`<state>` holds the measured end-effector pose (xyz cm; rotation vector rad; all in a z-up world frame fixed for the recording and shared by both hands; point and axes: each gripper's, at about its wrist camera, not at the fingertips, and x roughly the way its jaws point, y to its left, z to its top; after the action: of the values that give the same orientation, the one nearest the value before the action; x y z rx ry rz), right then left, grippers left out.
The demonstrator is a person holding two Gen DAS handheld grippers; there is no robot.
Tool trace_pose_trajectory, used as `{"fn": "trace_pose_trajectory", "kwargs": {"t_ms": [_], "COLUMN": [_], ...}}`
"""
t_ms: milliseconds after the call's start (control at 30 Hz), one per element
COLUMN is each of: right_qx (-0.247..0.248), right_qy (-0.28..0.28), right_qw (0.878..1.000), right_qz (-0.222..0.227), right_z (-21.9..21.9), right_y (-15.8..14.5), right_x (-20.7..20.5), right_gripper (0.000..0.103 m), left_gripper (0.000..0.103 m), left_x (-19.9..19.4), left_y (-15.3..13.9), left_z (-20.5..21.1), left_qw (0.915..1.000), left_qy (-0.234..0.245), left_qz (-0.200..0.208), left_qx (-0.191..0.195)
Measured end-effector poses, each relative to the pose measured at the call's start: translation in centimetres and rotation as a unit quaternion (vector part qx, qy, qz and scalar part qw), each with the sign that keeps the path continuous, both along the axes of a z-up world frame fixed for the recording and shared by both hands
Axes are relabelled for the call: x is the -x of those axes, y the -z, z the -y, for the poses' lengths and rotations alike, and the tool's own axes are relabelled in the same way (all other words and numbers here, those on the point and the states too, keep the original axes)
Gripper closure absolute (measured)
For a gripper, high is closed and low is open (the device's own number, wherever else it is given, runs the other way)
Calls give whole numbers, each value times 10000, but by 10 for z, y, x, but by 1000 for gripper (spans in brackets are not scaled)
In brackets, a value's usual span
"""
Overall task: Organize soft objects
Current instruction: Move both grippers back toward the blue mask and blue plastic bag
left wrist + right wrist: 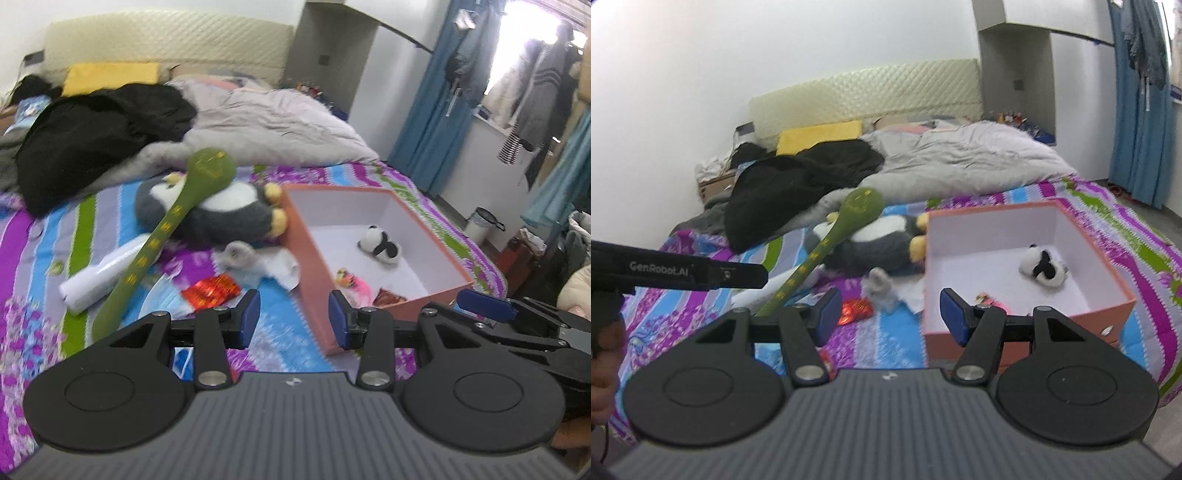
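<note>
Both my jaws stand wide apart and hold nothing: my left gripper point(293, 319) and my right gripper point(890, 317) hang above the striped bedspread point(103, 206). Ahead sits the pink box point(306, 251), open, with a small panda plush point(380, 245) inside. Left of it lies the grey penguin plush point(221, 214), touching the box, with a long green soft toy point(162, 236) across it. A small grey plush point(236, 254) lies nearer me.
</note>
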<state>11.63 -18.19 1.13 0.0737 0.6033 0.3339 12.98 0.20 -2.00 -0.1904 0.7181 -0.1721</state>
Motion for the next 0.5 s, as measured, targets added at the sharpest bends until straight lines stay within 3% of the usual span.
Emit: {"fn": "trace_pose_trajectory", "kwargs": {"t_ms": [500], "right_qx": [188], "right_qy": [-555], "right_qw": [9968], "right_qz": [-550], "right_z": [-52], "right_y": [41], "right_x": [24], "right_gripper": [42], "left_gripper": [56], "left_x": [36], "left_y": [65], "left_z": [-32], "left_qw": [9967], "left_qy": [-494], "left_qz": [-642], "left_qx": [89]}}
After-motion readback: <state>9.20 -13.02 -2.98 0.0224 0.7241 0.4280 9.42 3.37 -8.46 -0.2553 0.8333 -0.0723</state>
